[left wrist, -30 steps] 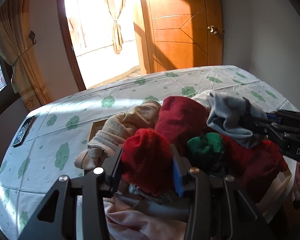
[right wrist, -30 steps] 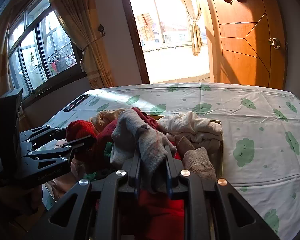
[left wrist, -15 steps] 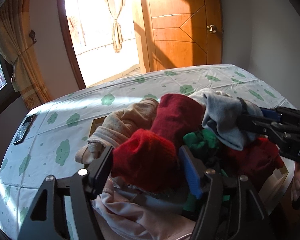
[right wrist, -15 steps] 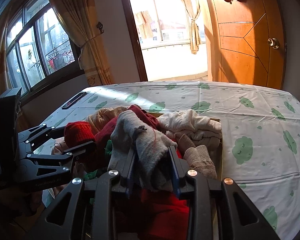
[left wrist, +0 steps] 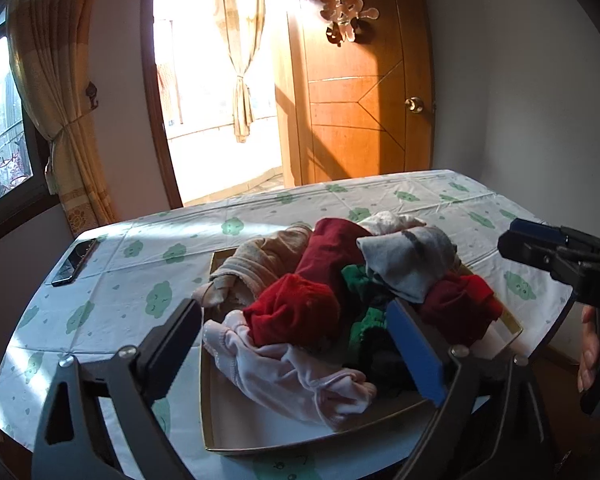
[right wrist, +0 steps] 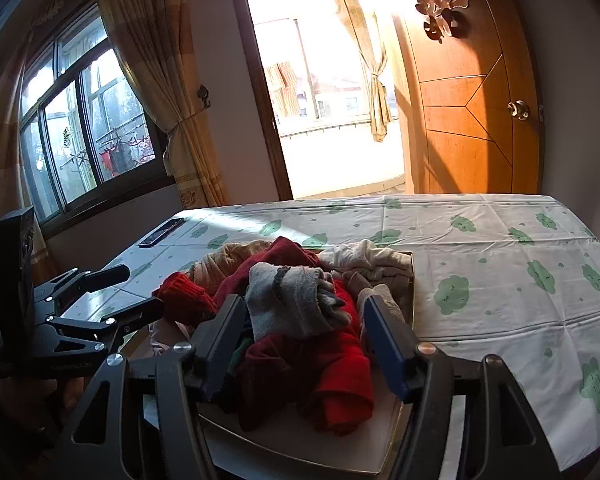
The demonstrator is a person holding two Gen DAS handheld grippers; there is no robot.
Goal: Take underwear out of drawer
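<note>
A shallow drawer (left wrist: 300,446) (right wrist: 410,280) sits on the table, heaped with clothes. In the left wrist view my left gripper (left wrist: 294,308) hovers just short of the heap. Its jaws are opening, and a red bundle (left wrist: 296,312) lies loose between them above a pale pink underwear piece (left wrist: 292,376). In the right wrist view my right gripper (right wrist: 303,304) also has opening jaws. A grey garment (right wrist: 288,304) (left wrist: 408,264) rests on a red one (right wrist: 340,376) between its pads, unpressed. Each view shows the other gripper: the left gripper (right wrist: 138,289) at the left, the right gripper (left wrist: 540,248) at the right.
The table carries a white cloth with green clouds (left wrist: 140,280) (right wrist: 500,272). A dark phone (left wrist: 74,262) (right wrist: 162,232) lies near its far left corner. A person's hand (left wrist: 588,348) shows at the right edge. Behind stand a wooden door (left wrist: 360,120), a bright doorway and curtains.
Both grippers have opened and pulled back and up from the heap. The left let go of the red bundle, the right of the grey garment; both pieces stay on the pile.
</note>
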